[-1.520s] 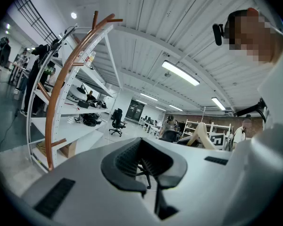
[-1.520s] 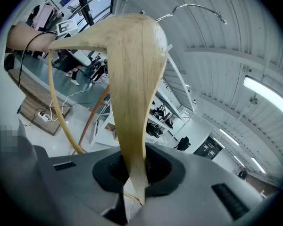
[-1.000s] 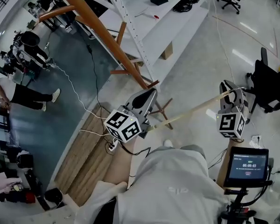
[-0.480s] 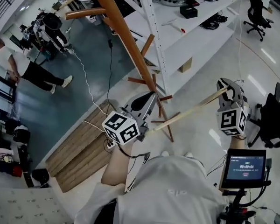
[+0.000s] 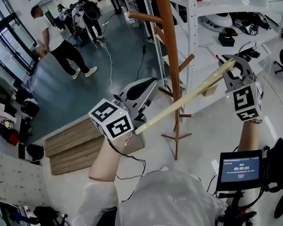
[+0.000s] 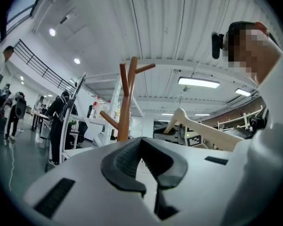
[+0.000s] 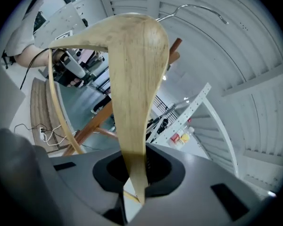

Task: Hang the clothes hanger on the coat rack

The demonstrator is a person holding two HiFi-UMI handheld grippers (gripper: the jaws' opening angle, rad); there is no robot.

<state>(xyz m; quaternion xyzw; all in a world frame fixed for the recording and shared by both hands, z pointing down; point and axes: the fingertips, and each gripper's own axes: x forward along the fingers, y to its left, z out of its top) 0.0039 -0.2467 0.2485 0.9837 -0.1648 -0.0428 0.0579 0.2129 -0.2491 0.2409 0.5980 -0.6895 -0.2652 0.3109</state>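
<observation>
Right gripper (image 7: 137, 169) clamped on one end of the wooden clothes hanger (image 5: 188, 98), held slanted across the near side of the coat rack (image 5: 169, 46) pole, unhung; left gripper (image 6: 142, 154) jaws together, empty.

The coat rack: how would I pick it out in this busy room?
Find the tall white shelving on the right. Close beside its front post stands the coat rack: one brown wooden pole on splayed feet with short upward-angled pegs, the only wooden upright among white metal.
</observation>
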